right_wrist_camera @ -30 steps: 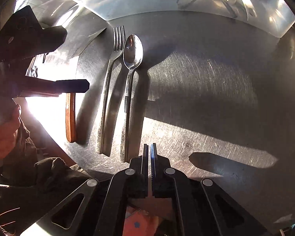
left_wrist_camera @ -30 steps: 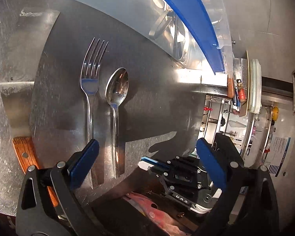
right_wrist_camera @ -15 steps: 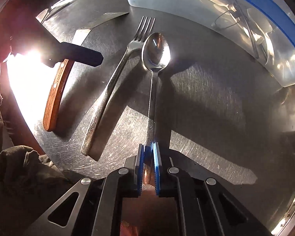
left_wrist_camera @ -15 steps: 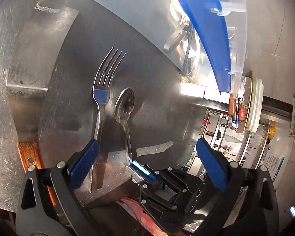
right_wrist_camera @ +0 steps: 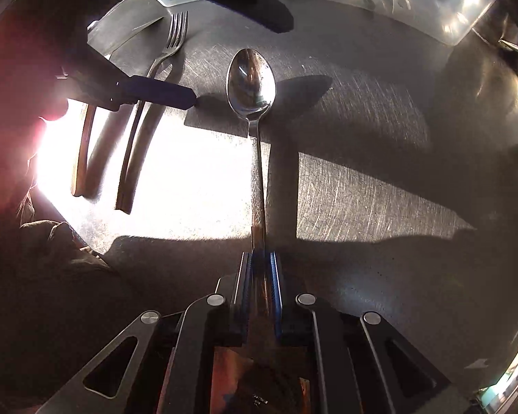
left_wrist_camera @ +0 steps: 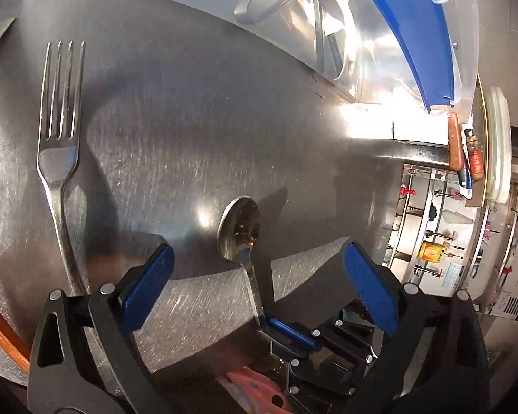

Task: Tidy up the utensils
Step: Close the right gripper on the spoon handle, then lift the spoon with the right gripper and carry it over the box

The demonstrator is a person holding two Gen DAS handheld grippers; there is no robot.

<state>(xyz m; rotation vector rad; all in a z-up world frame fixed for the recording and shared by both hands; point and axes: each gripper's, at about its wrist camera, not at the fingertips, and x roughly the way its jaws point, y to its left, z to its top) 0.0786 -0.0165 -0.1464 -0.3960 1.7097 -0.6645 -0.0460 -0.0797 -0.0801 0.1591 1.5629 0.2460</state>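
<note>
My right gripper (right_wrist_camera: 259, 258) is shut on the handle of a steel spoon (right_wrist_camera: 251, 84), bowl pointing away over the steel table (right_wrist_camera: 380, 207). The spoon (left_wrist_camera: 239, 229) also shows in the left wrist view, its handle held in the right gripper (left_wrist_camera: 276, 327) below. A steel fork (left_wrist_camera: 59, 131) lies on the table at the left; it also shows in the right wrist view (right_wrist_camera: 171, 45). My left gripper (left_wrist_camera: 255, 293) is open and empty, its jaws either side of the spoon's handle. It also shows at the left of the right wrist view (right_wrist_camera: 155, 91).
A clear plastic bin (left_wrist_camera: 397, 34) with a blue rim holds more utensils at the back right. A wooden-handled knife (right_wrist_camera: 83, 158) lies left of the fork. The table's right edge drops off to shelves (left_wrist_camera: 442, 234).
My right gripper closed on the spoon's handle and carried it right, away from the fork. My left gripper has moved right and closer over the table.
</note>
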